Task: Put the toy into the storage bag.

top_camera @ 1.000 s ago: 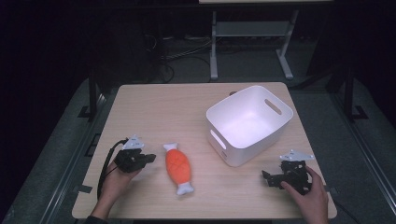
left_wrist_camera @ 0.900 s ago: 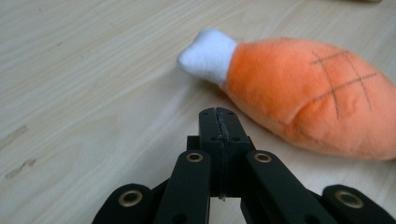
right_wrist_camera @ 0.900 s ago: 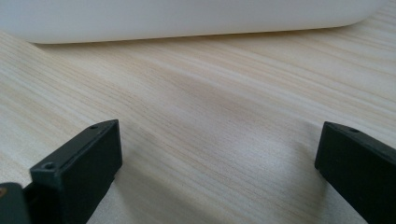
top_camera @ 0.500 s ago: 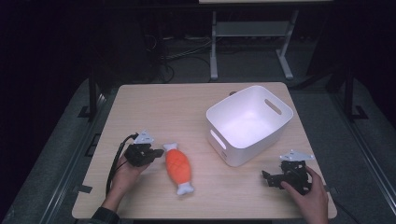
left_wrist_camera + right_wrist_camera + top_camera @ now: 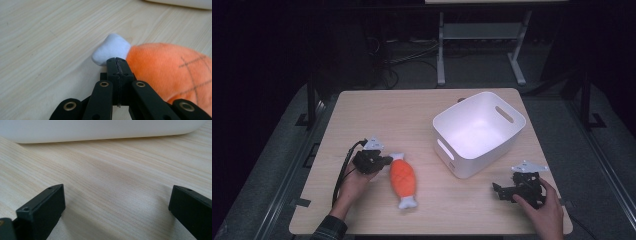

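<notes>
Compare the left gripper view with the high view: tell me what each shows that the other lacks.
Left gripper view alone: the left hand-held gripper has its jaws pressed shut, nothing between them, tips at the white end of the orange plush toy, and the dark crossed stitching on the toy.

High view alone: the whole toy with both white ends, the white bin's hollow inside and handle slots, the right hand-held gripper resting on the table, and both hands.

Both: the toy, the left hand-held gripper, the wooden table, the white bin.
</notes>
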